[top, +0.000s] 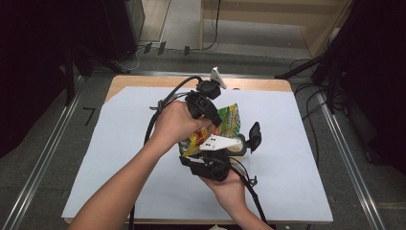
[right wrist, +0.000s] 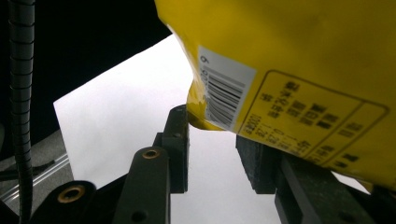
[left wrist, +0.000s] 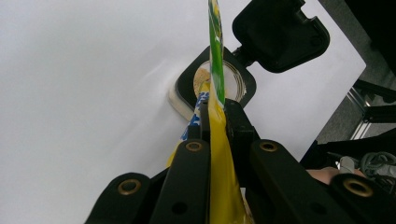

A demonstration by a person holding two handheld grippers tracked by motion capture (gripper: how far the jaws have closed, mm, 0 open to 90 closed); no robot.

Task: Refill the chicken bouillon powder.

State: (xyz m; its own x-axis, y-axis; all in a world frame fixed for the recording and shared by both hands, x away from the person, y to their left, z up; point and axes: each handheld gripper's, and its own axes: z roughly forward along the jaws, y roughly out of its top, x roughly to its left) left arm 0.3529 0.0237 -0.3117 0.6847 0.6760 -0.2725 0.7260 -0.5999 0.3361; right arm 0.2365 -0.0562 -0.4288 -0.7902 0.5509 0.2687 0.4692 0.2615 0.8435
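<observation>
A: In the high view we see a worktop under a white sheet. Which hand holds what?

B: We find the left hand gripping the left gripper, raised above the sheet's middle. Its fingers are closed on a yellow and green pouch. In the left gripper view we see the pouch edge-on, pinched flat between both fingers.

A: And the right side?

B: We see the right hand near the front edge, holding the right gripper just below the pouch. In the right gripper view its fingers stand apart, with white sheet showing in the gap. The pouch's lower corner, bearing a barcode, hangs above that gap and touches the tip of one finger.

A: What lies under the pouch?

B: We note a jar with a black collar and its hinged black lid swung open. It rests on the sheet, directly beneath the pouch's upper end in the left gripper view. We see pale brown contents inside it. In the high view the jar and lid sit just right of the grippers.
</observation>
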